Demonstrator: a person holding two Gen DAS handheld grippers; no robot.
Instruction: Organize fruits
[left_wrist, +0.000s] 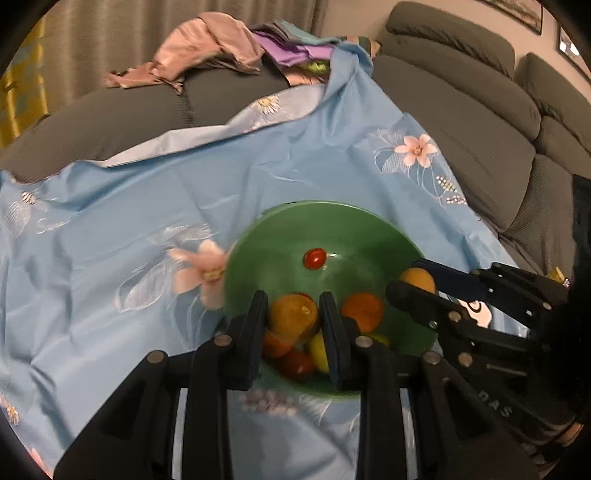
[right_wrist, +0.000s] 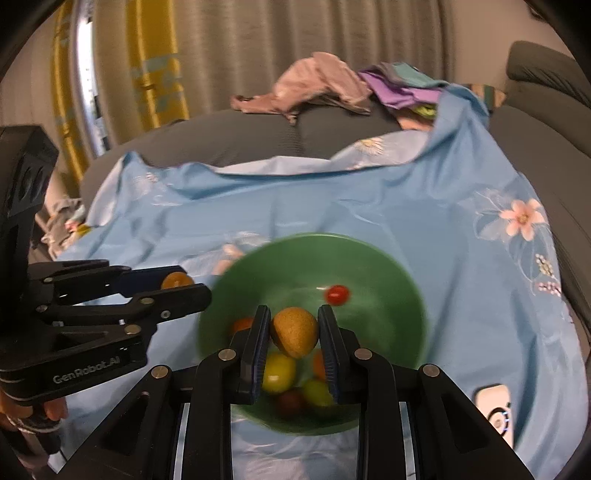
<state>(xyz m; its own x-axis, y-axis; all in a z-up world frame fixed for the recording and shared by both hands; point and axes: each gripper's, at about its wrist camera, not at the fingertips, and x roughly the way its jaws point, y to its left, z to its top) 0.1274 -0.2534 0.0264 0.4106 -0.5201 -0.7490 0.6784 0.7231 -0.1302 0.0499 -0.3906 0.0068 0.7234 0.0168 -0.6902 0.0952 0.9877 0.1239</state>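
A green bowl sits on a blue floral cloth and holds several small fruits, among them a red cherry tomato. It also shows in the right wrist view with the tomato. My left gripper is shut on an orange fruit above the bowl's near side. My right gripper is shut on a brown-orange round fruit above the bowl. Each gripper shows in the other's view, the right one and the left one, holding its fruit.
The blue floral cloth covers a grey sofa. A heap of pink and purple clothes lies at the back. A white object lies on the cloth at the right. Curtains hang behind.
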